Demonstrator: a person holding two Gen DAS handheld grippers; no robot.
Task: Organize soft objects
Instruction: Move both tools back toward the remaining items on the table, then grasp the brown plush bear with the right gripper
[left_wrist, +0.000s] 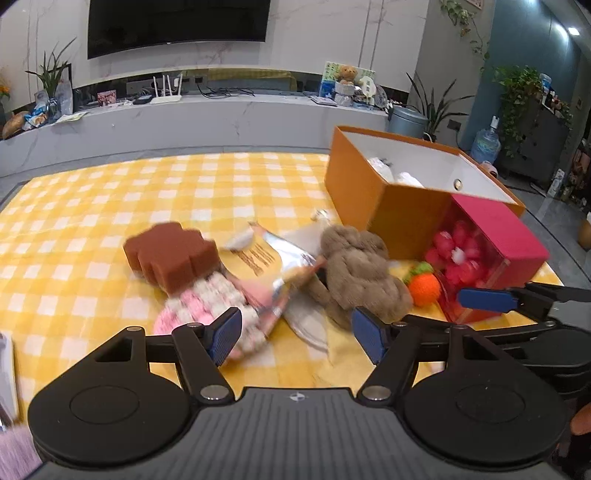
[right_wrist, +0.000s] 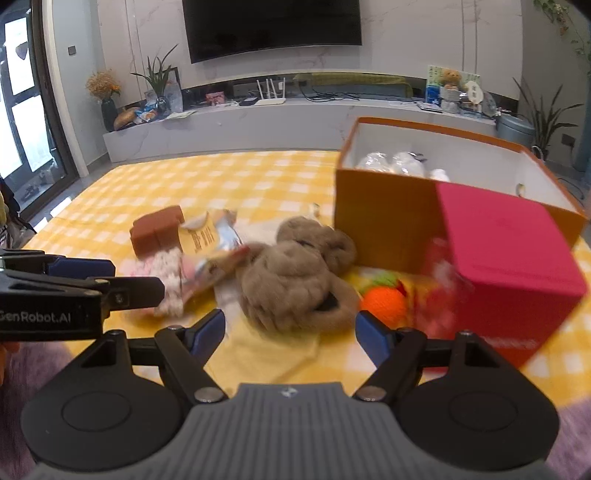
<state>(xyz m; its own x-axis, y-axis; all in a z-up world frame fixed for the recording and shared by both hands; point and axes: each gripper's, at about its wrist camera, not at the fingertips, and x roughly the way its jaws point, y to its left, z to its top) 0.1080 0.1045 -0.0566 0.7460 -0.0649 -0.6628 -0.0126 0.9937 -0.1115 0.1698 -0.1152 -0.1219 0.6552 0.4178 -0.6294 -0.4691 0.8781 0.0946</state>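
Checkered yellow cloth (left_wrist: 110, 192) under both released tongs, left (left_wrist: 295, 334) and right (right_wrist: 290, 332); television (right_wrist: 271, 26) on the wall.

Sponge (left_wrist: 170, 254) left of plush toy (left_wrist: 360, 271); open box (left_wrist: 406, 192) behind, right.

Lower centre of the frame: left gripper (left_wrist: 295, 334), blue-padded fingers spread wide with nothing between them, above a yellow-checked cloth (left_wrist: 110, 192). Mid-frame, a heap: brown sponge (left_wrist: 170, 253), pink-and-white knitted piece (left_wrist: 210, 314) just beside the left pad, silver foil packet (left_wrist: 277, 258), brown plush toy (left_wrist: 360, 273), orange knitted ball (left_wrist: 424, 288). Upper right, an open orange box (left_wrist: 369, 206) touching a red box (left_wrist: 506, 236); the right gripper (left_wrist: 517, 297) enters at right edge.
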